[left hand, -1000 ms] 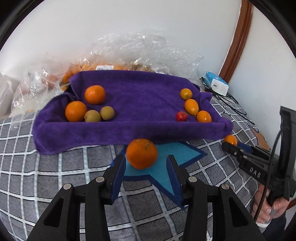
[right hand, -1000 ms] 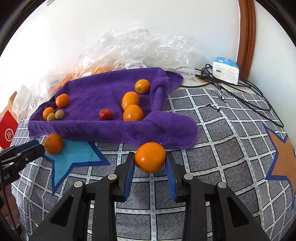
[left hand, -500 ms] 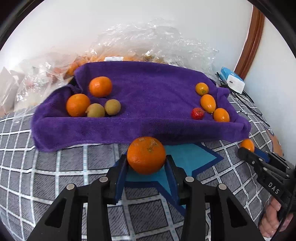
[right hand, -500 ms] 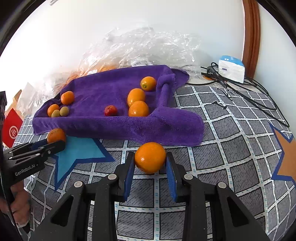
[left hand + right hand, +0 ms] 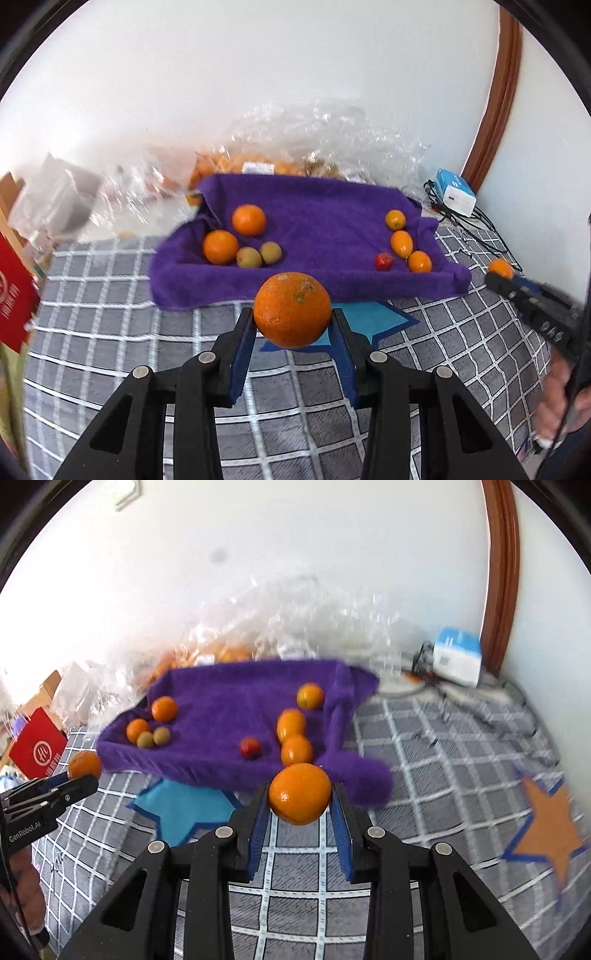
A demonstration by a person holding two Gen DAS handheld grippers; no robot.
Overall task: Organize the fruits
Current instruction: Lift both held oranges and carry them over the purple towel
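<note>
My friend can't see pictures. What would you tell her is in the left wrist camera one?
A black hand-held gripper with blue pads squeezes a big orange above a grey checked cloth. Behind it, a purple towel holds two oranges, two small green fruits, three little orange fruits and one red one. At the right edge, another hand-held gripper holds an orange too.

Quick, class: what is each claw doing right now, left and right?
Left claw: shut on a large orange, lifted clear of the checked cloth.
Right claw: shut on a smaller orange, also held above the cloth.
</note>
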